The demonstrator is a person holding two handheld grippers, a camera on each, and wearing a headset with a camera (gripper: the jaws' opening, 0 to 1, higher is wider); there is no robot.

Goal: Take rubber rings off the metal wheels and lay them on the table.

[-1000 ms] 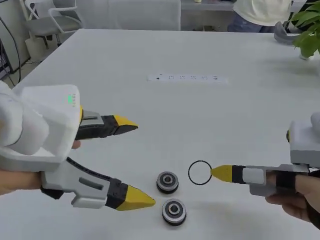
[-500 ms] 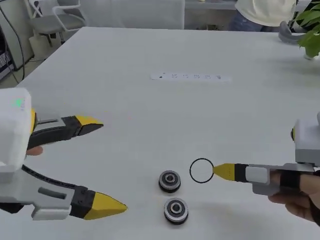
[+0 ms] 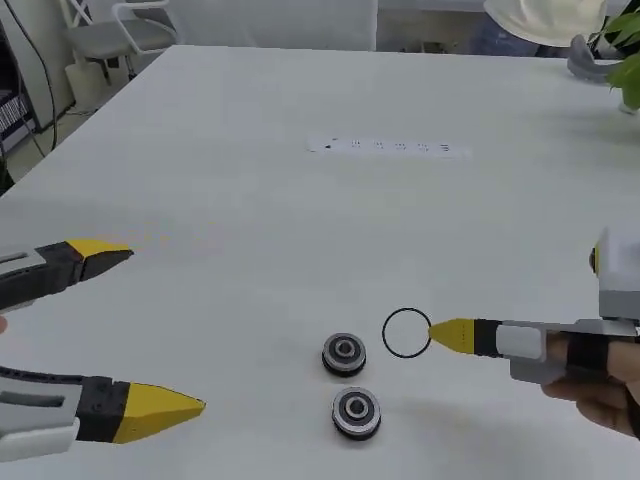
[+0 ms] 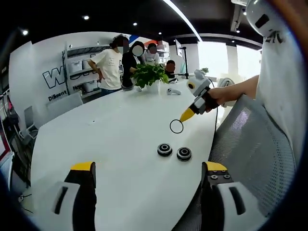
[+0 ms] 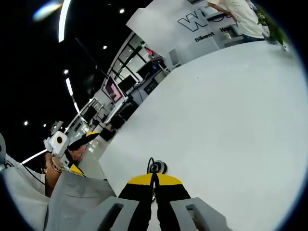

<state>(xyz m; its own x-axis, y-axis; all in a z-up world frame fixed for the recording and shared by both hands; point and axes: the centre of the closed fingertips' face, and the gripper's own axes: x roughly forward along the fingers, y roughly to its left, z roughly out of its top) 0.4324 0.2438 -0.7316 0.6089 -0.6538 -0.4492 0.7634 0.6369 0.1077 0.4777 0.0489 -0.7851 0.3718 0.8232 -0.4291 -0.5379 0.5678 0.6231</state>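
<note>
Two metal wheels lie on the white table [image 3: 250,180], one [image 3: 344,354] just behind the other [image 3: 356,411]; both wheels [image 4: 164,149] [image 4: 184,153] also lie ahead in the left gripper view. My right gripper [image 3: 432,335] comes in from the right, shut on a thin black rubber ring [image 3: 384,333] just right of the far wheel. The ring [image 4: 176,126] hangs at that gripper's yellow tip [image 4: 187,115]. In the right gripper view the shut jaws [image 5: 154,180] pinch the ring [image 5: 149,163] beside a wheel [image 5: 158,167]. My left gripper [image 3: 166,329] [image 4: 148,167] stands wide open and holds nothing, well left of the wheels.
A white power strip [image 3: 388,147] lies mid-table beyond the wheels. A green plant [image 3: 630,60] [image 4: 150,74] stands at the far right corner. Office chairs [image 3: 120,30] stand past the far left edge. Several people [image 4: 111,62] stand behind the table.
My left gripper has drawn back to the left, away from the wheels, still open. The right gripper keeps the ring in nearly the same spot.
</note>
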